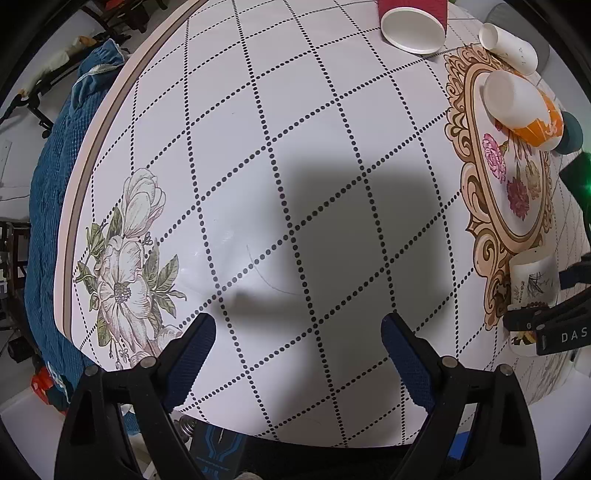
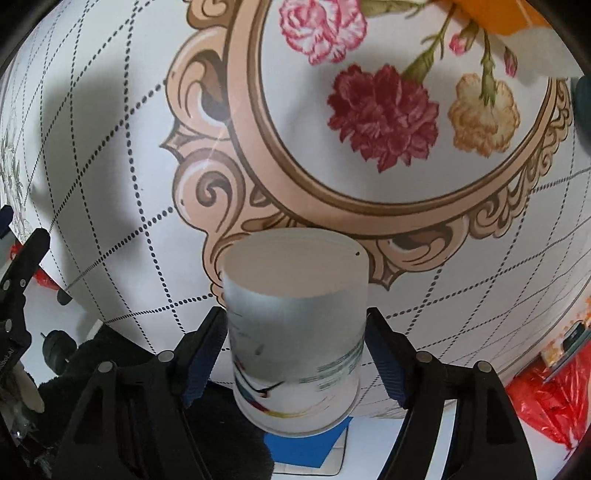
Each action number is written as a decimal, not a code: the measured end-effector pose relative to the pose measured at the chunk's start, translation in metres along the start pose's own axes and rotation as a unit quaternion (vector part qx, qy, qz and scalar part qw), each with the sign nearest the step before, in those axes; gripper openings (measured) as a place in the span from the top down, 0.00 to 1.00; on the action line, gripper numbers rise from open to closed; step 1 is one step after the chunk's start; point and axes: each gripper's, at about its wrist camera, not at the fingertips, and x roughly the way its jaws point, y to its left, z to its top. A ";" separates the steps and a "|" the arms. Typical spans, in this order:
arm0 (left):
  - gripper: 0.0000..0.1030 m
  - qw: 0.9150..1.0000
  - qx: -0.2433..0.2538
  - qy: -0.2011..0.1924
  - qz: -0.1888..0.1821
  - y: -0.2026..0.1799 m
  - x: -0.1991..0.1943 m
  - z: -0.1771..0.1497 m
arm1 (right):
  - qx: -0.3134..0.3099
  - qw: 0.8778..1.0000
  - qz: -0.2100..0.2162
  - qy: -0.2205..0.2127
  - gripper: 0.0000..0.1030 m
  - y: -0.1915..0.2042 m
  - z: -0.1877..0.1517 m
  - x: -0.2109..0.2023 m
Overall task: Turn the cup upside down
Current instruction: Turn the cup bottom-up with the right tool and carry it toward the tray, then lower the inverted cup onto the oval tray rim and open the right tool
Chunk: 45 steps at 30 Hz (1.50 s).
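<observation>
Clamping the white printed cup across its body between its jaws, the right gripper holds it over the near edge of the surface, long axis pointing ahead, while the left gripper hovers well apart, jaws spread and empty.

Loads of open tablecloth in front of my left gripper, nothing to bump into there. The clutter's all off to the right: red cup lying at the far edge, then a white cup and an orange-and-white cup tipped over on the oval frame print.
</observation>
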 end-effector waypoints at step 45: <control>0.11 0.998 0.042 -0.045 0.011 -0.049 -0.063 -0.005 | 0.100 0.891 0.015 -0.443 0.34 0.014 -0.098 -0.104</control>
